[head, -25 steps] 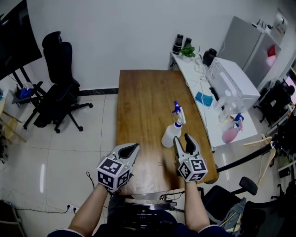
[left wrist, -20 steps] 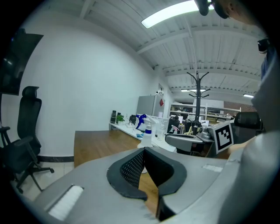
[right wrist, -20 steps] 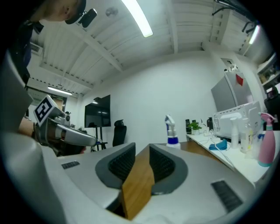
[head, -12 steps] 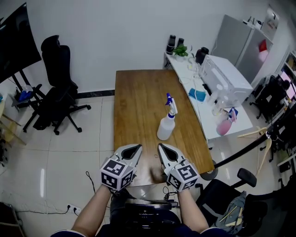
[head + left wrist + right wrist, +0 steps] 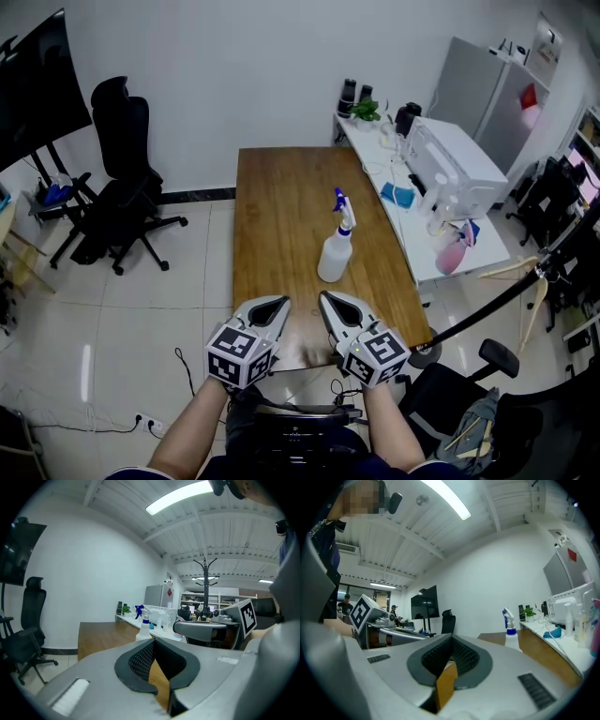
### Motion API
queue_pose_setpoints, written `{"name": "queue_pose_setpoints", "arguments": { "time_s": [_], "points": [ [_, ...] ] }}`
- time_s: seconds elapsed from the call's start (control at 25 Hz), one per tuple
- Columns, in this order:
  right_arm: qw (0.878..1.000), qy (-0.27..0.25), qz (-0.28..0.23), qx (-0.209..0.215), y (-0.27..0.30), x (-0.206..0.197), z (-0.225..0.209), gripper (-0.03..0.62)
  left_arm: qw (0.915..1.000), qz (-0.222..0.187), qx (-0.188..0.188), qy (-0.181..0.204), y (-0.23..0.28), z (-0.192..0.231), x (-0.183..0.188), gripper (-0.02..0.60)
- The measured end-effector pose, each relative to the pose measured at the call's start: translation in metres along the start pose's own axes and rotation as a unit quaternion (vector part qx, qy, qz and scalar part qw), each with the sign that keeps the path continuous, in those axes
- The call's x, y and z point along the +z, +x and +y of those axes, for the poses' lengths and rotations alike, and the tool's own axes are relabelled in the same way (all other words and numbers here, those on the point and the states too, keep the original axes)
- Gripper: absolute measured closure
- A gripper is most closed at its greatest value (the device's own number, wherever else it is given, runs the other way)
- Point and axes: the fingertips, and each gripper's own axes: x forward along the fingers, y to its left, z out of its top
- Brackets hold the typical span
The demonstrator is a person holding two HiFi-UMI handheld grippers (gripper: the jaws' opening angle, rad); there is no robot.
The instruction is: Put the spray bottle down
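Wooden table (image 5: 281, 206): spray bottle (image 5: 334, 255) stands upright mid-table, nearer its right edge, free of both grippers. Left gripper (image 5: 274, 305) and right gripper (image 5: 329, 302) hover at table's near edge, jaws closed, empty. Set-down looks done; nothing left.

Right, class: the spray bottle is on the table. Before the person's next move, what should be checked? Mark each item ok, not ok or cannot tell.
1. Spray bottle stands upright on the table: ok.
2. Bottle sits inside the table's edges, not overhanging: ok.
3. Left gripper is shut and empty: ok.
4. Right gripper is shut and empty, apart from the bottle: ok.
5. Both grippers sit at the table's near end, with bare wood between them and the bottle: ok.
6. Whether the bottle leaks or how full it is: cannot tell.
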Motion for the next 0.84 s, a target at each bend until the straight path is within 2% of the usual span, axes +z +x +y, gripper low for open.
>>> {"name": "queue_pose_setpoints", "arguments": {
  "time_s": [0.84],
  "points": [
    [1.0, -0.01, 0.007, -0.003, -0.011, 0.001, 0.003, 0.586, 1.0, -0.004, -0.002, 0.005, -0.004, -0.012, 0.003, 0.575]
  ]
}}
